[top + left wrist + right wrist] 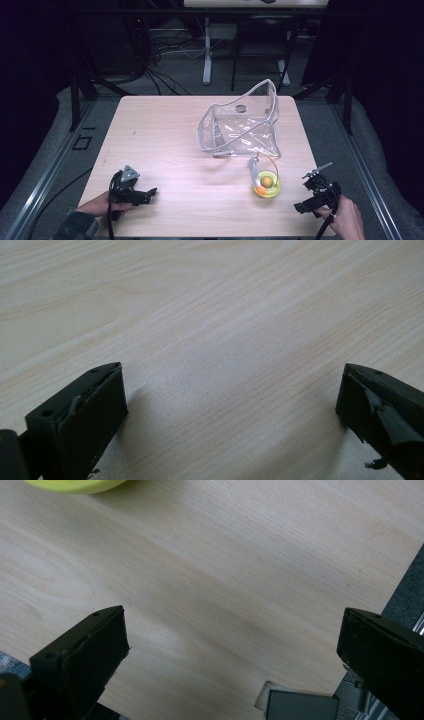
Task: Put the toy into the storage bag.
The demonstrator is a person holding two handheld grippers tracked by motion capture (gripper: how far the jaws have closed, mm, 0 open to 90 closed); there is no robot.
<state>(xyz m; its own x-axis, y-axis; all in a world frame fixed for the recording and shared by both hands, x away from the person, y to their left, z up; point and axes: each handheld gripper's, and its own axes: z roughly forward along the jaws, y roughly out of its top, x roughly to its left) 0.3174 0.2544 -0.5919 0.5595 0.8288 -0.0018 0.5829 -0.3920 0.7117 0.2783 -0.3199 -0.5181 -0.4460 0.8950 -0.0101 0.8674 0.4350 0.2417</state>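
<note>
High view: left gripper (146, 193) lies low over the near left part of the wooden table (165, 130), held by a hand (97, 204) coming in from the bottom edge; grey three-cornered plate on top, cable trailing back toward the person. Right gripper (311, 191) sits at the near right corner, partly past the table edge, in the other hand (346, 220).

Yellow bowl (267, 186) stands just to the left of the right gripper and well to the right of the left one. An orange ball (267, 180) rests inside it, and a pale tube-like item (254, 172) leans across its rim; what that item is cannot be told. Beyond the bowl, farther from both grippers, a clear plastic pouch (240, 127) sits open-topped, near the bowl but apart from it.

Left gripper view: jaws spread wide, bare wood grain between them.

Right gripper view: jaws spread wide, nothing between; the bowl's yellow rim (75, 485) shows ahead and to the left.

No readable brand, label or writing on anything.
</note>
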